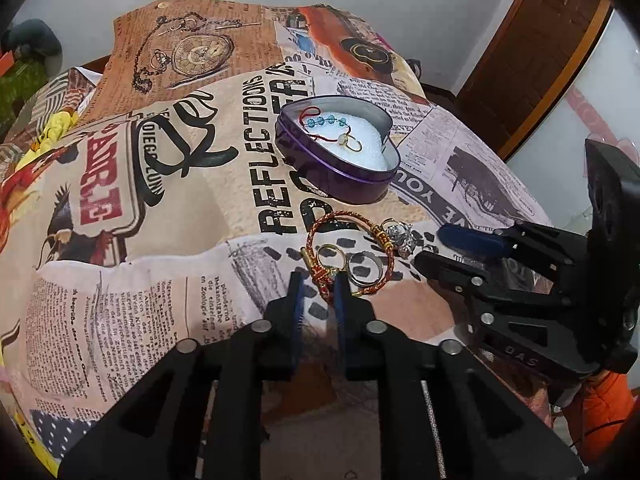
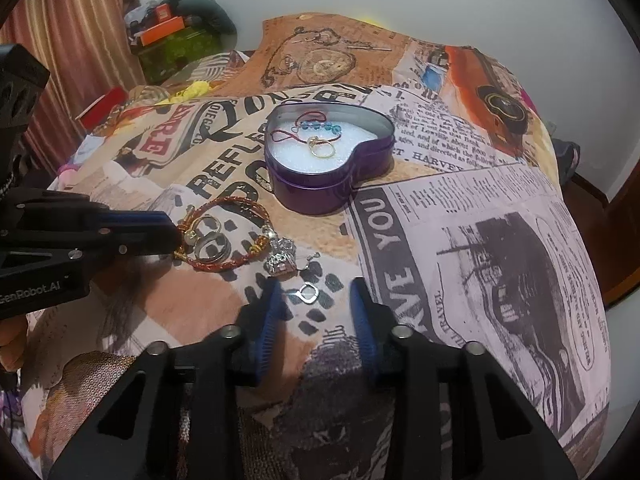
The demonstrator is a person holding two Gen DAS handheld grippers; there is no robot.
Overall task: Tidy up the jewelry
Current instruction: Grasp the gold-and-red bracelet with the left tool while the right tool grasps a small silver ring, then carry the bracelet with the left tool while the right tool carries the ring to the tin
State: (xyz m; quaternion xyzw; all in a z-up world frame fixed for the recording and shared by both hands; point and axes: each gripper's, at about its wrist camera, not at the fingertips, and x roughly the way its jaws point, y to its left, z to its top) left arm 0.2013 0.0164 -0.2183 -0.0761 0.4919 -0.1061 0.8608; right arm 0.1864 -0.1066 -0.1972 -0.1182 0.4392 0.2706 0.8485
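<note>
A purple heart-shaped tin holds white foam, a red cord bracelet with blue beads and a gold ring. In front of it lie a red-gold braided bracelet, a gold ring, a silver ring, a sparkly silver piece and a small silver pendant. My left gripper is narrowly open around the braided bracelet's clasp end. My right gripper is open around the pendant.
A newspaper-print cloth covers the surface. Boxes and clutter sit at the far left by a curtain. A wooden door frame stands at the right.
</note>
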